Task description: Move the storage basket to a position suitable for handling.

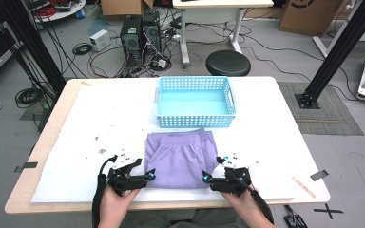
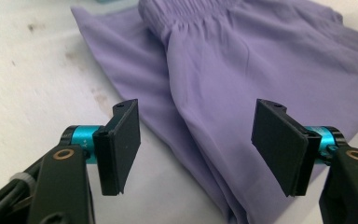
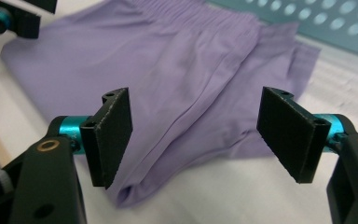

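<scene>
Now, left gripper (image 1: 148,176) at seven o'clock on the table (image 1: 285,142), jaws spread wide, nothing pinched, poised just beside the near left corner of the purple shorts (image 1: 180,159). Shorts lying flat at six o'clock, just in front of the blue basket (image 1: 195,102) at twelve. Right gripper (image 1: 204,177) at five o'clock, likewise gaping, at the near right corner.
</scene>
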Demonstrator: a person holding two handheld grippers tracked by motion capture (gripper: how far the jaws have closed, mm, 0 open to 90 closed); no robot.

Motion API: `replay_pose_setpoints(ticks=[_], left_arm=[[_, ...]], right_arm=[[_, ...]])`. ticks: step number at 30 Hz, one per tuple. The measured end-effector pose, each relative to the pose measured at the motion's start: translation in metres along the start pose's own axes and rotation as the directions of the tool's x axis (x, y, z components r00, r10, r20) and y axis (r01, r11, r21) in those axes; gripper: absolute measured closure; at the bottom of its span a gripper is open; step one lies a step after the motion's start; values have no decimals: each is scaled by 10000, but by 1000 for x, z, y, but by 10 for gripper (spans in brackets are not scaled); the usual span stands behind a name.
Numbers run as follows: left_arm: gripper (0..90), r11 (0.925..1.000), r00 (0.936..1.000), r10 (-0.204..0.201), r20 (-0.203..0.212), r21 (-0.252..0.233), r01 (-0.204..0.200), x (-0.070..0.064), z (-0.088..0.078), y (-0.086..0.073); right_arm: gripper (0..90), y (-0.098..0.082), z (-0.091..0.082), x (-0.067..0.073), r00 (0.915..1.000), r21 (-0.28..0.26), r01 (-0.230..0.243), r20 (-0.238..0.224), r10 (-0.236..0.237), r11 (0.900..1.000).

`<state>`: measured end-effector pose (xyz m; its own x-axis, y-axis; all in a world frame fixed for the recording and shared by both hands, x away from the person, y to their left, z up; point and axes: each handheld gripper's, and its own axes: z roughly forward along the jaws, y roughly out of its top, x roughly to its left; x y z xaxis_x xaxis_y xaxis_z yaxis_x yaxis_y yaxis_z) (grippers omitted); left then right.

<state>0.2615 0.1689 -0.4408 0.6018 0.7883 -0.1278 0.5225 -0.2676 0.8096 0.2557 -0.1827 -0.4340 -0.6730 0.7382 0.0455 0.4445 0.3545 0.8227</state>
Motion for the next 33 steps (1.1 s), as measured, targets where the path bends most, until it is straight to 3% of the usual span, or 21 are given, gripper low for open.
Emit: replay_pose_setpoints(ticks=[5, 8, 9, 11, 13, 16, 19, 20, 24, 29, 33], left_arm=[[325, 9986, 9997, -236, -33, 464, 237, 2, 5, -2], [325, 9964, 9988, -490, 23, 691, 488, 5, 9, -2], [324, 9964, 9988, -490, 23, 691, 488, 5, 9, -2], [324, 9962, 9987, -506, -36, 712, 507, 4, 12, -2], [324, 9958, 9983, -582, -8, 711, 581, 5, 12, -1], [337, 9962, 9983, -590, 28, 648, 587, 4, 15, 0], [415, 9968, 9990, -445, -54, 666, 447, 2, 19, 3], [449, 9971, 9989, -454, -111, 603, 460, 2, 20, 3], [572, 9972, 9991, -411, -125, 616, 418, 2, 22, 4], [689, 9969, 9984, -537, -185, 566, 547, 5, 21, 4], [802, 9978, 9990, -343, -274, 551, 358, 2, 20, 3]], right_arm=[[267, -2, 2, -2, 9998, 333, -73, 209, 67, 9994], [212, 0, 11, -13, 9971, 962, -748, 203, 732, 9925], [212, 0, 11, -13, 9971, 962, -748, 203, 732, 9925], [212, -1, 19, -14, 9963, 1618, -860, 86, 858, 9831], [212, 0, 23, -15, 9946, 1910, -1012, -44, 1039, 9764], [219, 3, 26, -14, 9939, 2004, -1094, 67, 1103, 9736], [343, 4, 27, -11, 9959, 2033, -877, 387, 815, 9752], [478, 4, 27, -12, 9967, 1930, -807, 283, 767, 9779], [653, 5, 28, -13, 9981, 1887, -608, 82, 603, 9801], [769, 5, 28, -15, 9985, 1886, -505, -106, 534, 9808], [814, 5, 28, -13, 9991, 1854, -327, -191, 369, 9821]])
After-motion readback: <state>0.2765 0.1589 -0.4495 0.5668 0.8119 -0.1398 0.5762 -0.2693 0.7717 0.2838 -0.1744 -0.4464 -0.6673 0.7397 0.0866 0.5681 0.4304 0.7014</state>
